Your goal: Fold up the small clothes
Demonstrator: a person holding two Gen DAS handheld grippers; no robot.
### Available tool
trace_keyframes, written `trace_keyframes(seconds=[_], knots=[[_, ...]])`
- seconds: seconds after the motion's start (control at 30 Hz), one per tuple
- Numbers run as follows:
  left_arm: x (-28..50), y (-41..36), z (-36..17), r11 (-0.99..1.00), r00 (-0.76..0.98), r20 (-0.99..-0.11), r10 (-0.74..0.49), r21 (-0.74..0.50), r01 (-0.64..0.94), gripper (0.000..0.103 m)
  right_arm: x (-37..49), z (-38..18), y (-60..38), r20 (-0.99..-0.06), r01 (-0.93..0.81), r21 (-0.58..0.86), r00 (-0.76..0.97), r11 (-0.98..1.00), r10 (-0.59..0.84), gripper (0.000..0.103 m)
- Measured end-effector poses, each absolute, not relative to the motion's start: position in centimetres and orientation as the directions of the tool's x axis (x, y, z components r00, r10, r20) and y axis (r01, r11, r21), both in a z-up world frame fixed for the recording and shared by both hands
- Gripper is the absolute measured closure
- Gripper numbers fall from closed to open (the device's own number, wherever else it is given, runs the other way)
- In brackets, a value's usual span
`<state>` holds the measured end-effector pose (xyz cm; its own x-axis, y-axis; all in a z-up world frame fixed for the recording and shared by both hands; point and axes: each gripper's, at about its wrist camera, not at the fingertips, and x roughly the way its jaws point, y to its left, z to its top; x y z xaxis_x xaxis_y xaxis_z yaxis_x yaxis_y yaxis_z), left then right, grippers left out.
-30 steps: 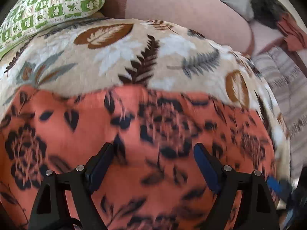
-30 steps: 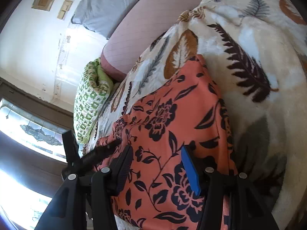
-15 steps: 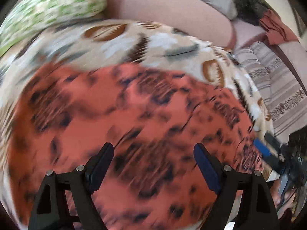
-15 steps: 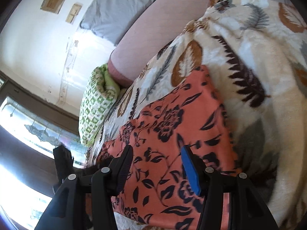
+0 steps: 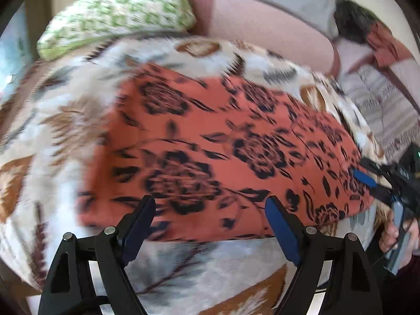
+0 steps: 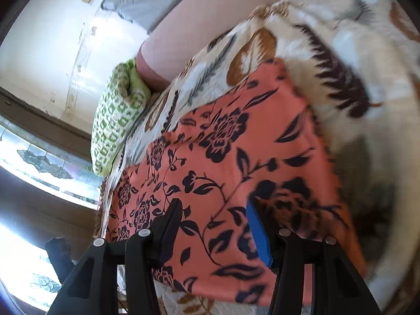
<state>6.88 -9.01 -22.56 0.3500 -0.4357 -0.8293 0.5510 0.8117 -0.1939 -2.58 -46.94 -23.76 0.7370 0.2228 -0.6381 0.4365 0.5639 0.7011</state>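
Leaf-print blanket [image 5: 78,120], green pillow [image 5: 118,18], pink sofa back [image 6: 210,23].

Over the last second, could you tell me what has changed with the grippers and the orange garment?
The left gripper has drawn back toward the near edge of the orange floral garment, so more leaf-print blanket shows around it. The right gripper shifted only slightly. Both remain open, and the garment still lies flat.

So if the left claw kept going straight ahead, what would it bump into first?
Most likely the orange flowery cloth. The left claw is open and empty, pointing over the cloth's near edge, which lies flat on the leaf blanket. The blur makes the depth hard to judge.
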Motion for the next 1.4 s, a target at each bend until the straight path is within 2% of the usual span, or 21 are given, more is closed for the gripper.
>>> trace_keyframes(seconds=[0.07,0.17,0.23,0.37,0.53,0.63,0.7,0.77,0.83,0.9,0.97,1.03,1.13,1.17,1.2,1.23,1.27,1.33,1.4], knots=[[7.1,-7.4,-22.3,0.827,0.384,-0.816,-0.431,-0.188,0.53,0.017,-3.4,-23.1,-47.0,-0.618,0.416,0.717,0.752,0.56,0.232,0.048],[8.6,-5.9,-24.6,0.873,0.375,-0.868,-0.327,-0.125,0.471,0.018,-3.2,-23.4,-46.3,-0.647,0.424,0.693,0.721,0.583,0.246,0.048],[9.1,-4.8,-25.8,0.883,0.32,-0.882,-0.345,-0.19,0.428,0.018,-2.8,-24.6,-45.8,-0.695,0.466,0.666,0.672,0.583,0.256,0.047],[8.3,-2.3,-25.5,0.878,0.289,-0.857,-0.427,-0.316,0.359,0.018,-3.3,-23.8,-44.8,-0.696,0.454,0.648,0.679,0.611,0.235,0.048],[7.4,1.8,-24.7,0.832,0.309,-0.773,-0.554,-0.509,0.22,0.018,-3.9,-22.9,-43.6,-0.602,0.356,0.72,0.748,0.595,0.281,0.048],[8.1,1.9,-24.9,0.824,0.322,-0.76,-0.565,-0.537,0.18,0.018,-3.4,-21.3,-42.1,-0.533,0.254,0.729,0.793,0.635,0.294,0.05],[8.8,1.6,-25.2,0.807,0.347,-0.734,-0.584,-0.57,0.154,0.018,-2.1,-20.6,-40.7,-0.507,0.198,0.731,0.798,0.653,0.326,0.061],[9.9,1.0,-25.6,0.824,0.366,-0.747,-0.555,-0.553,0.122,0.019,-1.0,-20.3,-39.5,-0.5,0.158,0.728,0.788,0.667,0.358,0.062],[10.6,0.5,-26.3,0.818,0.348,-0.752,-0.56,-0.569,0.088,0.023,0.6,-20.2,-38.2,-0.504,0.123,0.715,0.773,0.688,0.385,0.063],[11.0,-0.5,-27.1,0.827,0.337,-0.767,-0.546,-0.558,0.071,0.035,1.5,-20.6,-36.9,-0.527,0.113,0.697,0.751,0.708,0.399,0.063],[11.2,-1.2,-27.6,0.85,0.349,-0.788,-0.507,-0.524,0.054,0.064,2.7,-22.4,-36.1,-0.586,0.152,0.683,0.698,0.715,0.411,0.064],[11.3,-1.3,-27.6,0.834,0.362,-0.768,-0.528,-0.549,0.051,0.074,3.7,-25.1,-35.9,-0.665,0.231,0.668,0.613,0.707,0.427,0.074],[11.2,-1.8,-27.4,0.843,0.383,-0.765,-0.518,-0.533,0.074,0.074,3.5,-25.3,-36.8,-0.63,0.245,0.716,0.629,0.653,0.455,0.074],[11.2,-1.8,-27.5,0.842,0.384,-0.763,-0.52,-0.535,0.077,0.071,3.4,-25.6,-37.1,-0.618,0.251,0.736,0.628,0.629,0.472,0.074],[11.4,-2.1,-27.7,0.84,0.381,-0.763,-0.522,-0.536,0.077,0.065,3.3,-25.8,-37.3,-0.609,0.254,0.748,0.63,0.613,0.482,0.074],[11.6,-2.3,-27.9,0.838,0.372,-0.765,-0.526,-0.54,0.075,0.049,3.2,-25.9,-37.5,-0.6,0.257,0.759,0.632,0.597,0.49,0.074],[11.8,-2.5,-28.1,0.823,0.369,-0.751,-0.547,-0.563,0.074,0.037,3.2,-25.9,-37.6,-0.596,0.258,0.765,0.632,0.591,0.495,0.074],[11.9,-3.1,-27.8,0.817,0.391,-0.74,-0.547,-0.574,0.057,0.03,3.2,-25.8,-37.3,-0.599,0.255,0.761,0.632,0.597,0.492,0.074],[12.1,-3.9,-27.5,0.837,0.402,-0.754,-0.519,-0.543,0.063,0.031,3.1,-25.6,-37.1,-0.603,0.251,0.754,0.632,0.607,0.487,0.074]])
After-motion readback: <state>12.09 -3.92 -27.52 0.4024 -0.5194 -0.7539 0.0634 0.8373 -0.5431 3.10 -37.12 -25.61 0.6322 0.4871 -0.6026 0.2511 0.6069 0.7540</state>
